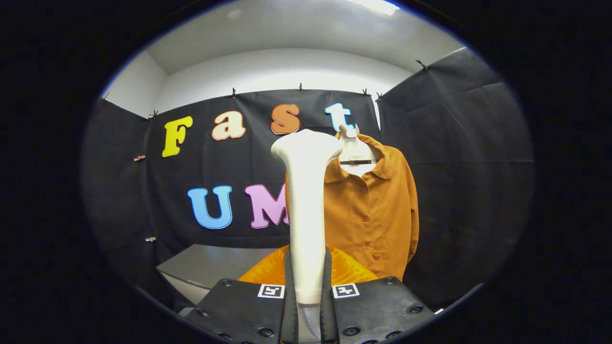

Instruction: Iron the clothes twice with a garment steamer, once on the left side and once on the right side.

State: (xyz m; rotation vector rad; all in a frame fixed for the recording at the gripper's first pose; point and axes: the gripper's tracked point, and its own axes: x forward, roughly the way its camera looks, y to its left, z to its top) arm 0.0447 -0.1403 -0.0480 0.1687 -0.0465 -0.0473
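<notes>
Two fingers (pixel 291 306) press on the steamer (pixel 306 210), one on each side of its white handle, so the gripper (pixel 308 301) has it in a tight pinch. The handle stands straight up between them, and that looks like the reason for the hold: gripped low down, the tall steamer stays steady and its wide head sits up high. The head is at about the height of the collar of the shirt (pixel 373 210). The shirt is brown-orange with a row of buttons down the front. It hangs on a white hanger (pixel 353 148) against the black booth wall, beyond the fingers and a little to the right of the steamer. Hanging like that, it drops flat and loose, so steam can run down it easily. From here the steamer covers the shirt's left edge, but I cannot tell if the head touches the cloth or is held a bit in front of it. I cannot see any steam. Just past the fingers, low down, there is something orange and shiny (pixel 354 270); I cannot tell what it is. A grey table (pixel 205 265) stands off to the left, under the wall. I think the ironing is near its start or between passes, since the head is up at the top of the shirt. To do a side, the head would need to go down the cloth slowly and stay close to it.
</notes>
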